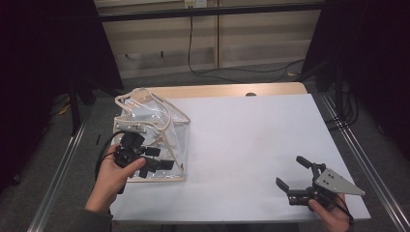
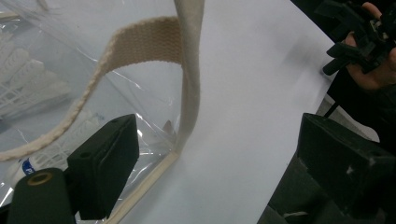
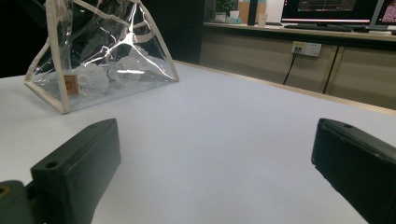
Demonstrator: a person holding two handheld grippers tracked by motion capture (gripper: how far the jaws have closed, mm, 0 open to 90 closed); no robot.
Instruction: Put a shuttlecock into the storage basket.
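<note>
A clear plastic bag (image 1: 153,129) with beige webbing trim stands on the left of the white table (image 1: 251,145). White shuttlecocks (image 3: 91,77) lie inside it. My left gripper (image 1: 162,158) is open at the bag's near right corner. In the left gripper view the bag's beige strap (image 2: 189,79) and bottom edge run between the wide-apart jaws, and the left gripper (image 2: 219,158) holds nothing. My right gripper (image 1: 291,172) is open above the table's near right, facing the bag (image 3: 98,56) from a distance. Nothing lies between the right gripper's (image 3: 215,154) jaws.
A wooden strip (image 1: 227,90) shows along the table's far edge. Metal rails (image 1: 63,164) flank both sides. Cables (image 1: 227,72) trail on the floor behind. In the left gripper view the other hand with its gripper (image 2: 359,37) shows at the upper right.
</note>
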